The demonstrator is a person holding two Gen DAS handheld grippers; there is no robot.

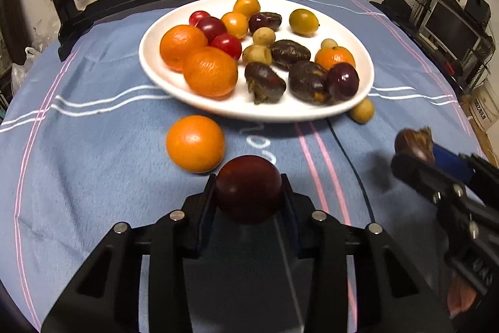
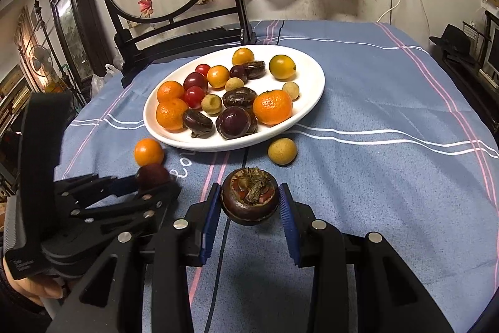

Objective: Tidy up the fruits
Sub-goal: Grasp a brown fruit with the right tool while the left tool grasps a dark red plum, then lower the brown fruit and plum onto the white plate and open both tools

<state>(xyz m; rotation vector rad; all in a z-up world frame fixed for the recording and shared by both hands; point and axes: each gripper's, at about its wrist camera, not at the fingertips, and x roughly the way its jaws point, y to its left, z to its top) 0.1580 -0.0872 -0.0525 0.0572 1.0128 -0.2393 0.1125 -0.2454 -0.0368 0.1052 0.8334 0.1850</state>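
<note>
Left gripper (image 1: 248, 188) clamps a dark red plum (image 1: 248, 188) between both fingers. Orange (image 1: 195, 143) lies just beyond the left finger; plate (image 1: 174, 77) sits farther ahead.

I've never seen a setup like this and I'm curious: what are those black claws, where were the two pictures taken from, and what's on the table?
There is no robot here. A person holds a black two-finger gripper in each hand, and each carries a wide-angle camera looking forward along its fingers, so each picture is one gripper's own view.

In the left view, the left gripper is shut on a dark red round fruit. In the right view, the right gripper holds a brown water chestnut.

Ahead, on a blue striped tablecloth, a white plate carries mixed small fruits. An orange and a small tan fruit lie on the cloth beside the plate.
</note>
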